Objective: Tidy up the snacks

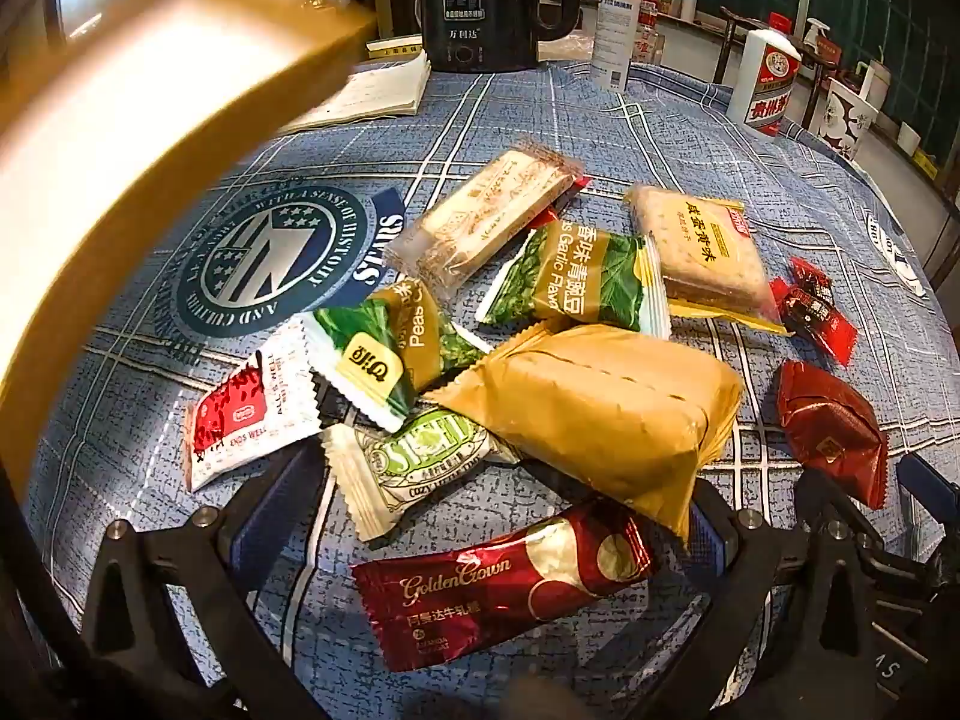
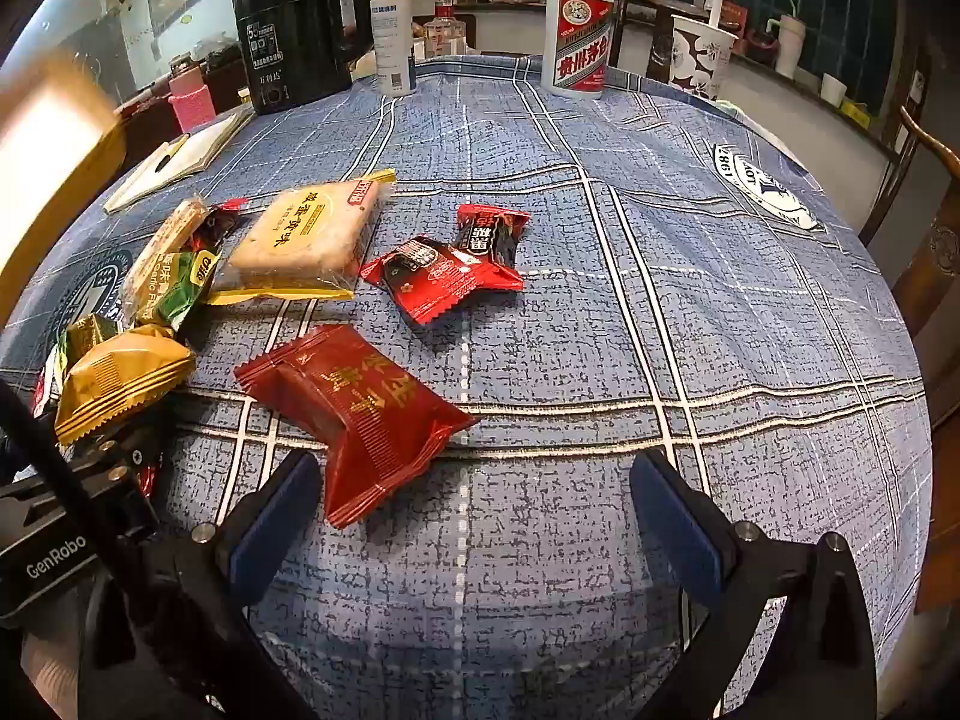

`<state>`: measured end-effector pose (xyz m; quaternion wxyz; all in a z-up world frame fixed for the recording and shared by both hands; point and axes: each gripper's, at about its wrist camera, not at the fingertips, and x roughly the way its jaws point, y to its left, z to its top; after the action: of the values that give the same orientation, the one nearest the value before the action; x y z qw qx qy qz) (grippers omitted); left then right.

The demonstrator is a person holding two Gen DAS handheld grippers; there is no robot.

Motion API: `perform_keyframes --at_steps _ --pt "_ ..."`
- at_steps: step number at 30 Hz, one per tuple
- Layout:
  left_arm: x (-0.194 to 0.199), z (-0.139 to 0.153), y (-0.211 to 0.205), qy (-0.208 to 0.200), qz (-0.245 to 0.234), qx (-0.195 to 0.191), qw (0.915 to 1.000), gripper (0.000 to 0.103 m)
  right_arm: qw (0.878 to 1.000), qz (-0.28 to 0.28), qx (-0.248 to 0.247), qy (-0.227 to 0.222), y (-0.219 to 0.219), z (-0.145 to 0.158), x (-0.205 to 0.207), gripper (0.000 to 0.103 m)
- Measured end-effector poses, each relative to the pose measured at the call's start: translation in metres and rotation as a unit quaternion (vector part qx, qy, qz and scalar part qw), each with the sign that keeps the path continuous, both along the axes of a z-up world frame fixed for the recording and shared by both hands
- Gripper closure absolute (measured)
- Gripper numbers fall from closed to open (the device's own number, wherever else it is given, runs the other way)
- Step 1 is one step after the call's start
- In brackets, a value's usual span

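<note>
1. Snacks are lying in a loose heap on the blue checked tablecloth [image 2: 690, 300], left of centre in the right wrist view; the cloth to the right of them is lying bare up to the table edge.
2. A kettle [image 2: 300, 24], spray bottle [image 2: 393, 30] and white liquor bottle [image 2: 578, 30] are standing along the far edge, well apart from the heap.
3. A blurred yellow-edged object [image 1: 120, 138] is filling the left side; possibly a box, cannot tell.
4. The left gripper [image 1: 480, 534] is gaping wide, holding nothing; a dark red wafer pack [image 1: 504, 582] is lying between its fingers, and the gold packet [image 1: 600, 414] is sitting just ahead.
5. The right gripper [image 2: 474, 510] is also standing wide open and empty, with the red packet [image 2: 360, 414] just beside its left finger [image 2: 273, 525].
</note>
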<state>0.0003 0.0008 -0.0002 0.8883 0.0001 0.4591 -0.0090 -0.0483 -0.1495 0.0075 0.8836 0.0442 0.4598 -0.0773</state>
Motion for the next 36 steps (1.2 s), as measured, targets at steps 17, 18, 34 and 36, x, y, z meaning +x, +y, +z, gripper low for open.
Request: perform_keyframes --at_steps 17,18,34,36 --pt "-0.0002 0.0001 -0.0003 -0.003 0.000 0.008 1.0000 0.000 1.000 0.000 0.002 0.000 -0.0003 0.0003 0.0001 0.000" --pt "-0.0002 0.0001 -0.0002 -0.003 0.000 0.008 1.0000 0.000 1.000 0.000 0.002 0.000 -0.0002 0.0003 0.0001 0.000" --pt "-0.0004 0.0011 -0.0015 -0.003 0.001 0.008 1.0000 0.000 1.000 -0.003 0.004 -0.001 0.0002 0.0005 0.0004 0.000" --pt "-0.0004 0.0008 -0.0022 -0.003 0.001 0.009 1.0000 0.000 1.000 -0.006 0.006 -0.001 0.0000 0.0008 0.0010 0.000"
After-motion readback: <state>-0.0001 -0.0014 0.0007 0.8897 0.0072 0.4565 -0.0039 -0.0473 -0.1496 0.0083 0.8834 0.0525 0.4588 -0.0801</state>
